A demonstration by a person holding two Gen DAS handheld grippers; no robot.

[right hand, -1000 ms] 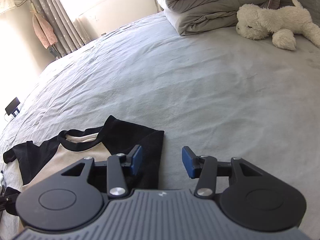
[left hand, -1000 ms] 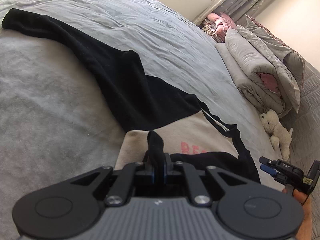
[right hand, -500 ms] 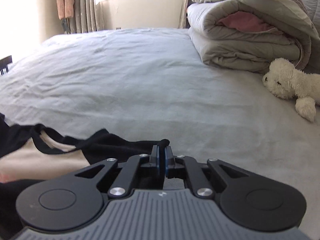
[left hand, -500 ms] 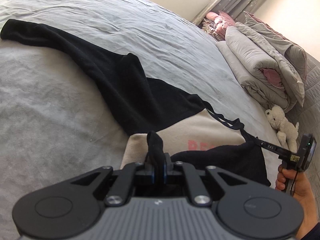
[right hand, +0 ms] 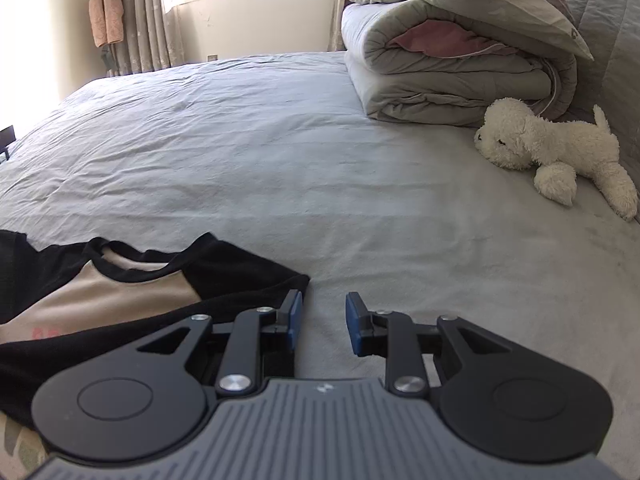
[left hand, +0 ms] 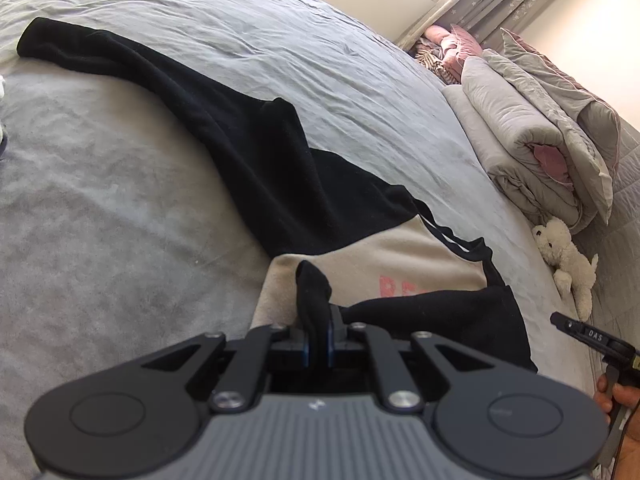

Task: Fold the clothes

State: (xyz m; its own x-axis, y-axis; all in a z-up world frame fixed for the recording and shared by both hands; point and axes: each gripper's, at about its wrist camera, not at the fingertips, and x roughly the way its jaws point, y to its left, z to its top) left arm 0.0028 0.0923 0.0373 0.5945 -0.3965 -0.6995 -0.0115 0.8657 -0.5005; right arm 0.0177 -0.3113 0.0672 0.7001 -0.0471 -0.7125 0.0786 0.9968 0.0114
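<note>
On the bed, right tool has released the shirt, opening; left tool grips cloth.

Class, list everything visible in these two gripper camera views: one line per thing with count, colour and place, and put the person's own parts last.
Black and beige long-sleeved shirt: one, spread on the bed, one sleeve stretched far left, the other folded over the front.
Grey bedsheet: one, covering the bed.
Folded grey and pink quilt: one, at the bed's head.
White plush toy dog: one, beside the quilt.
Patterned curtains: grey, by the window.
Pink garment: one, hanging at the curtains.
Left gripper: black, shut on black shirt fabric.
Right gripper: black, blue pads, jaws opening, nothing between them.
Hand: one, holding the right gripper.
</note>
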